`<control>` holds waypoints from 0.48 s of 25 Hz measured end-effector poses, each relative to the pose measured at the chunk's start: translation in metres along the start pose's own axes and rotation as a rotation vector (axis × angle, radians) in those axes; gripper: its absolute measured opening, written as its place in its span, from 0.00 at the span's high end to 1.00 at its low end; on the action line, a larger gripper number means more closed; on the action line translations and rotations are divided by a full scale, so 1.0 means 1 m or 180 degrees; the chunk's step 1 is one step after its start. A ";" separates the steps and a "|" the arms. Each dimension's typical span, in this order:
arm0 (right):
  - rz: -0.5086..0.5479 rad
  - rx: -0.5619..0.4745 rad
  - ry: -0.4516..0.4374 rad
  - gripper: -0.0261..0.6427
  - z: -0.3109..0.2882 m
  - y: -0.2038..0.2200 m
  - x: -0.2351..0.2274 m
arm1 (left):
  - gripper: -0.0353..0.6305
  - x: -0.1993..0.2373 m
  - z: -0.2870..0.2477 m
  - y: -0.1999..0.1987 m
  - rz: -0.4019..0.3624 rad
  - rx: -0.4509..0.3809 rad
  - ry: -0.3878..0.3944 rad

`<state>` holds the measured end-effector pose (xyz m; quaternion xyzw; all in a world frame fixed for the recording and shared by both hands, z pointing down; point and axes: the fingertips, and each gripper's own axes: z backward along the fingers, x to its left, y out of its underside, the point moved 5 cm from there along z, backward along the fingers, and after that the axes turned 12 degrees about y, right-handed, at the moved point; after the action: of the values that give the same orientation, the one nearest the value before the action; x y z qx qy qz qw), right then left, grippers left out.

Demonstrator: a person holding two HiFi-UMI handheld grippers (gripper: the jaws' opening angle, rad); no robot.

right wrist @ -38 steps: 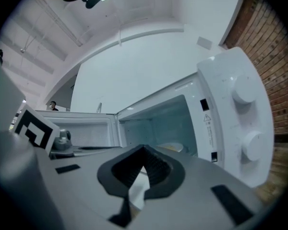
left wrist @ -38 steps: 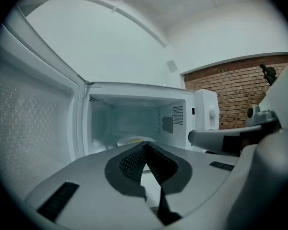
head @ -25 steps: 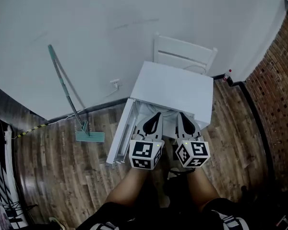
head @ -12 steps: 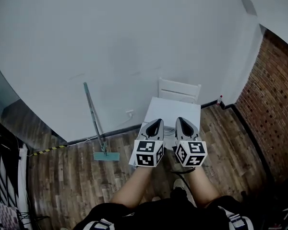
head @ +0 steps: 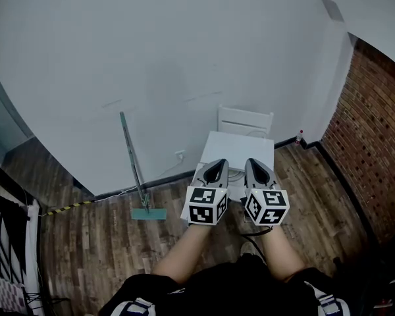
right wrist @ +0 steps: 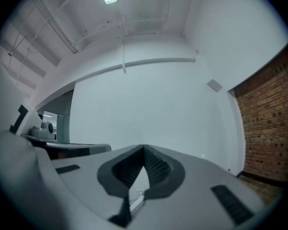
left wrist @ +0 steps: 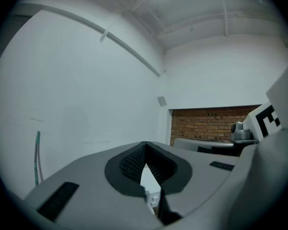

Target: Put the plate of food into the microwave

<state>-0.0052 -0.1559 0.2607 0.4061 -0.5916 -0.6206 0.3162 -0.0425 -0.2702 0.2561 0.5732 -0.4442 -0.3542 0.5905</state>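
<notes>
Hovering side by side, the left gripper [head: 217,164] and right gripper [head: 254,164] have their jaws pressed together, both empty. Below them a white microwave [head: 240,147] sits on the wood floor [head: 105,242]. The plate of food can't be made out. Beyond are a white chair [head: 245,120] and a mop [head: 135,170] against the wall.

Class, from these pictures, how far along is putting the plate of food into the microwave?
Done: cannot tell; no plate shows. In hand: nothing, the left tongs and right tongs are shut and empty, level above the white microwave. Left: unclear, its inside is hidden.
</notes>
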 end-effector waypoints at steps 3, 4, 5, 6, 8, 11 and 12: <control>0.0043 -0.0022 -0.0012 0.94 0.002 -0.002 0.005 | 0.95 0.002 0.001 0.000 0.0043 -0.0004 0.0003; 0.0051 -0.0023 -0.0011 0.94 0.003 -0.002 0.005 | 0.95 0.002 0.001 0.000 0.0052 0.0001 0.0009; 0.0054 -0.0019 -0.0008 0.94 0.004 -0.002 0.005 | 0.95 0.001 0.001 0.001 0.0056 0.0008 0.0016; 0.0051 -0.0012 -0.0005 0.94 0.005 -0.001 0.004 | 0.95 0.000 0.001 0.002 0.0058 0.0014 0.0021; 0.0046 -0.0009 -0.0007 0.94 0.006 0.000 0.004 | 0.95 -0.001 -0.001 0.003 0.0055 0.0025 0.0020; 0.0063 -0.0034 -0.0038 0.94 0.000 -0.004 0.004 | 0.95 0.004 -0.006 -0.002 0.0088 0.0009 0.0009; 0.0071 -0.0040 -0.0050 0.94 -0.003 -0.005 0.005 | 0.95 0.006 -0.008 -0.005 0.0112 -0.0005 0.0008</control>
<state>-0.0045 -0.1607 0.2552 0.3926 -0.5947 -0.6239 0.3209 -0.0327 -0.2735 0.2527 0.5653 -0.4532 -0.3433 0.5977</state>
